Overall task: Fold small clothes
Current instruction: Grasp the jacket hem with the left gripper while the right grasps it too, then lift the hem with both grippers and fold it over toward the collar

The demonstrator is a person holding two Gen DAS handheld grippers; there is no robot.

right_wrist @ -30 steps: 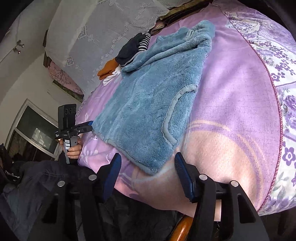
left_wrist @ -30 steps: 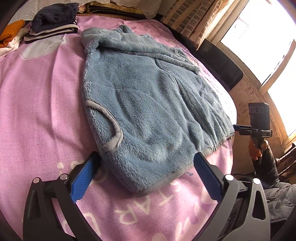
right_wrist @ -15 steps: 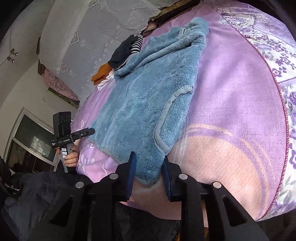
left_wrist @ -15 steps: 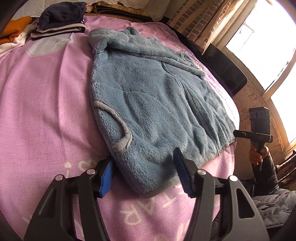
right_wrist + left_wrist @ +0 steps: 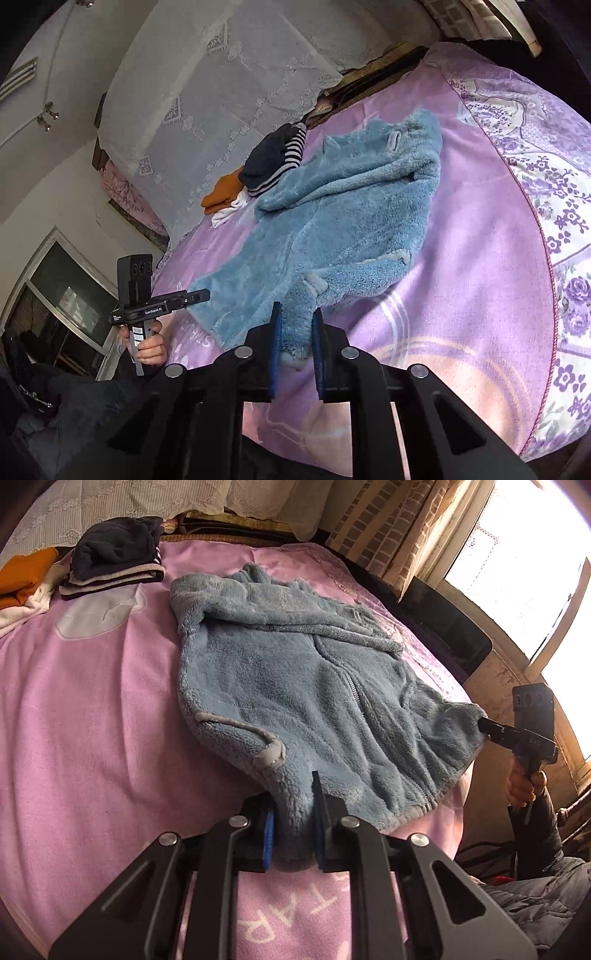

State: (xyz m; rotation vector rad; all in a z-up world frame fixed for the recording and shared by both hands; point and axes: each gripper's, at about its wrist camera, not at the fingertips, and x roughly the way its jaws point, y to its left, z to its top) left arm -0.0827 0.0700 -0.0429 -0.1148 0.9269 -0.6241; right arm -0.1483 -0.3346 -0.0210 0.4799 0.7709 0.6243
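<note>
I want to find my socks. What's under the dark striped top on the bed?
The dark striped top lies on a folded pile; beside it show an orange garment and something white. What lies under it is covered, so socks can't be ruled out.

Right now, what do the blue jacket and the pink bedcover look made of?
Blue jacket: thick fleece or plush, probably synthetic, matte; the pile looks fuzzy and bunches softly. Pink bedcover: flatter woven or brushed fabric, matte, with a fine even grain and printed letters.

Blue fleece jacket spread on bed, hem corners lifted.
</note>
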